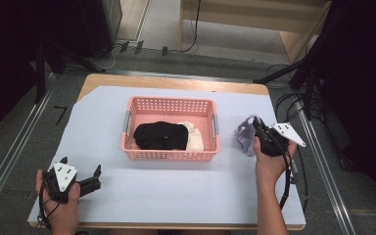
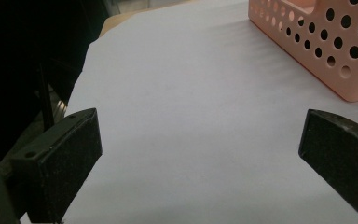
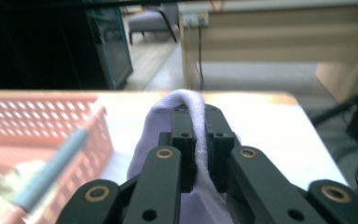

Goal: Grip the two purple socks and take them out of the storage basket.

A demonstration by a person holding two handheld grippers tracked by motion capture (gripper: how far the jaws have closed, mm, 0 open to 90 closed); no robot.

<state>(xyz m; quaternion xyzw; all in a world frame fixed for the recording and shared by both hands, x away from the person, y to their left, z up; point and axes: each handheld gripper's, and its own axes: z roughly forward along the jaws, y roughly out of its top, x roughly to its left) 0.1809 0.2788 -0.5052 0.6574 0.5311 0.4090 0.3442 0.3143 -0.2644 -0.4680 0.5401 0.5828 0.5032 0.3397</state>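
Nearest the person, well in front of the pink perforated plastic basket (image 1: 170,128) and off toward its left corner, the left tongs (image 1: 94,179) rest low over the pale lilac sheet covering the worktop (image 1: 176,186), jaws spread wide apart with nothing between them; in the left gripper view the basket's holed wall (image 2: 326,51) stands ahead and to the side, clear of both jaws. To the right of the basket and about level with its front wall, the right tongs (image 1: 255,126) are lifted off the sheet and clamped tight on a small lavender knitted sock (image 1: 245,133); the right gripper view shows its fabric (image 3: 193,112) folded over the closed jaw tips, with the rest hanging down on either side. The grip looks to be on a thin fold only, so the sock could slip free if it is swung quickly toward the basket, and its dangling end could catch on the near right rim and drape outside instead of dropping in. Inside the basket lies a bundle of black cloth (image 1: 160,135), filling most of the floor, and beside it on the right a cream-white cloth item (image 1: 194,138), possibly another sock, though it is too small to be sure. With so little bare floor left, a release made too far left would land the sock on the black pile, from which it might roll or hang over the wall.
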